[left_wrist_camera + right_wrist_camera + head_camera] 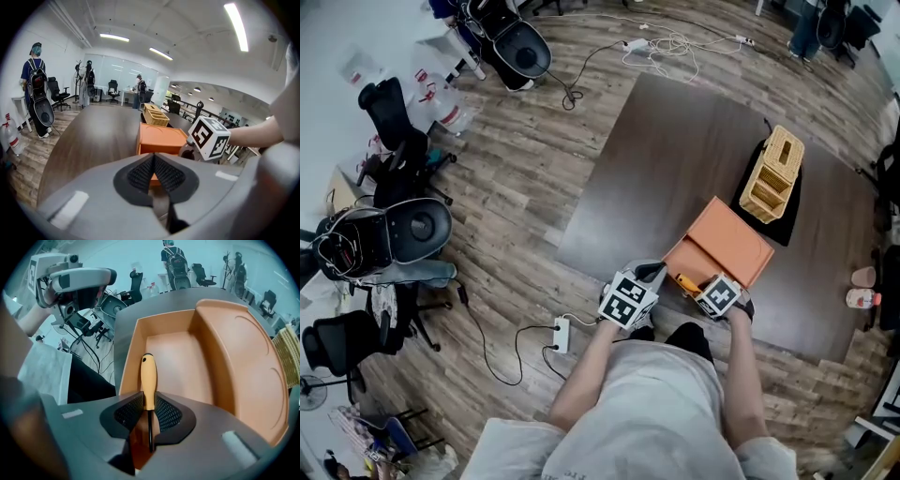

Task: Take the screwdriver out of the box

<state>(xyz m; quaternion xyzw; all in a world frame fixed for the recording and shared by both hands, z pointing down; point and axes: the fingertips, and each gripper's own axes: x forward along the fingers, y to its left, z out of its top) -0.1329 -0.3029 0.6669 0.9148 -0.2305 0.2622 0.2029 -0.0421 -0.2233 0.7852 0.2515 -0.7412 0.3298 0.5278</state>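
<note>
Closest to the lens in the right gripper view, the right hand-held gripper (149,406) has its ribbed pads clamped on the screwdriver (148,380). They pinch the lower end of the yellow-orange handle, and the dark shaft runs back between the jaws toward the camera. The handle's rounded tip points out over the open tray of the orange box (173,362), so the tool sits within the box's outline (whether it touches the tray floor cannot be told). The lid (248,366) lies folded open beside the tray.

The left hand-held gripper (154,168) is closed, pads pressed together with nothing between them, and it faces the near wall of the box from just in front.

From the head view, both hand-held grippers sit at the near edge of the dark surface (694,159), the left one just beside the box's corner and the right one at its open tray. A wicker basket (772,173) stands on a black mat (789,223) behind the box, near it but apart.
</note>
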